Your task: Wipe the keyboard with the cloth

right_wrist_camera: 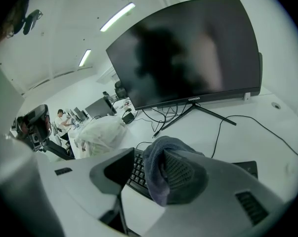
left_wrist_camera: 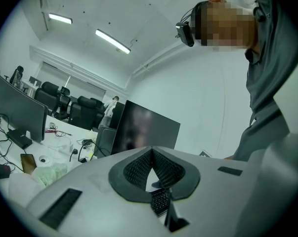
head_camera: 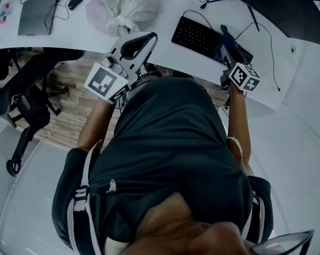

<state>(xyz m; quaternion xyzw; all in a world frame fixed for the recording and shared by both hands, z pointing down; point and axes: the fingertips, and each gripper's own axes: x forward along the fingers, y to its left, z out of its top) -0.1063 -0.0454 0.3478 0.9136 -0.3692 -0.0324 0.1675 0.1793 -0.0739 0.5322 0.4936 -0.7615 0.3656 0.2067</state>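
- Right tool [right_wrist_camera: 149,158]: jaws apart, the dark cloth [right_wrist_camera: 154,174] draped over its right jaw, above the black keyboard [right_wrist_camera: 135,174] on the white counter [right_wrist_camera: 203,132]
- Left tool [left_wrist_camera: 151,151]: jaws together, empty, left of the keyboard

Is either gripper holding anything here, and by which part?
Nothing is clamped. The right gripper has jaws apart, the cloth merely draped over one jaw; the left gripper is shut on nothing.
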